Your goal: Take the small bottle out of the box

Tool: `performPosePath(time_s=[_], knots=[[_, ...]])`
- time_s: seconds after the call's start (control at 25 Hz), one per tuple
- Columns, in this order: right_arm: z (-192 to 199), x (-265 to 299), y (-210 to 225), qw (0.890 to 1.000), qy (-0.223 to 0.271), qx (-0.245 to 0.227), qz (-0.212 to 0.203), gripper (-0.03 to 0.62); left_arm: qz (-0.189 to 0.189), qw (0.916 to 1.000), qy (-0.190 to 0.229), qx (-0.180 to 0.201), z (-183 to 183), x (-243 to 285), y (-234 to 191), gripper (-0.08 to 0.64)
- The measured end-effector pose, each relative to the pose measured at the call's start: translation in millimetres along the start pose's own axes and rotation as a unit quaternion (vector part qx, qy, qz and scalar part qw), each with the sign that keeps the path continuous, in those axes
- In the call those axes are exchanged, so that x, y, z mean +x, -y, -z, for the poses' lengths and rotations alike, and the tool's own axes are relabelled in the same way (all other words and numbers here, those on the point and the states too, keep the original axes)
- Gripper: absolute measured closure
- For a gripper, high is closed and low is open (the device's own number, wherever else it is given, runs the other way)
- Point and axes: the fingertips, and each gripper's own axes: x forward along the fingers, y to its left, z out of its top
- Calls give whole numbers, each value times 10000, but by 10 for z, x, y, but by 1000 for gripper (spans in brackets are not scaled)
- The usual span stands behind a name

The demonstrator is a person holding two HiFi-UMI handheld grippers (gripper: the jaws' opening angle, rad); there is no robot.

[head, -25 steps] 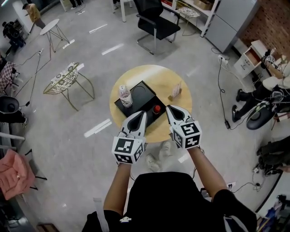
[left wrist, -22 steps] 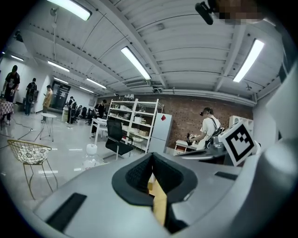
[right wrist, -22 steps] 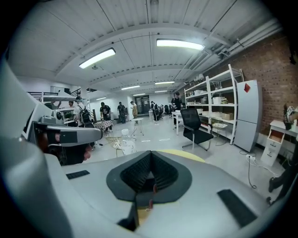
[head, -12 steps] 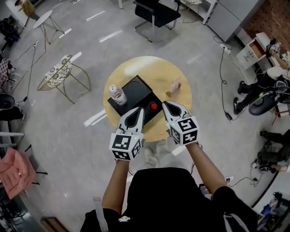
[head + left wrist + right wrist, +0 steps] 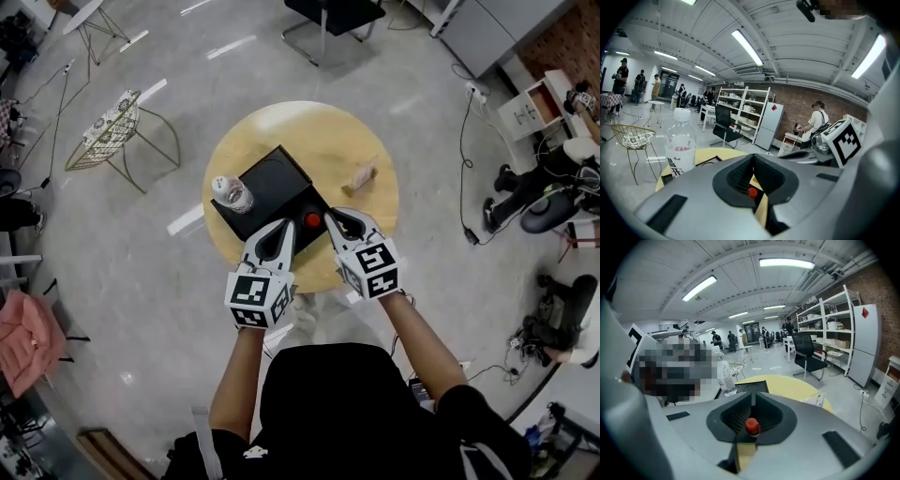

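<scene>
Both tongs closed, nothing held: left tongs [image 5: 285,225] and right tongs [image 5: 332,217] each have their jaws meeting at the tips.

The small bottle [image 5: 312,220], red-capped, stands at the near right corner of the black box [image 5: 272,187] on the round desk [image 5: 319,131]. As far as I can tell it is inside the box.

In the head view it lies between the two tips: 9 o'clock from the right tongs, just beside them, and 3 o'clock from the left, slightly further. The right is nearer.

Only the cap shows from above, so I judge the long axis upright. The right gripper view has it dead ahead.

Next: open the right tongs and straddle the bottle.

Water bottle [image 5: 232,192] at the box's 9 o'clock corner, well apart.
</scene>
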Motion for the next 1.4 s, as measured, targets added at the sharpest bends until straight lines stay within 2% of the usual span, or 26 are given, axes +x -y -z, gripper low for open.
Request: performPosePath(time_s=[0.24,0.36,0.56,0.92,1.2,1.4], knots=[[243,214,37,9993,-335,9,-150,584,-80,9997,-202,-87,221,128,-96,549],[343,329,5,9983,-480,10,-333,527,-109,9994,-294,-132,322,160,-144,549],[473,472,-44,9963,-700,-109,-479,489,-217,9988,-361,-258,418,152,-234,549],[750,704,-10,9935,-1029,-76,-482,400,-399,9968,-529,-437,620,88,-409,549],[919,793,-54,9905,-1246,-148,-558,388,-473,9956,-591,-551,699,96,-483,549],[1014,852,-21,9905,-1281,-170,-468,388,-504,9946,-671,-616,806,106,-482,549]])
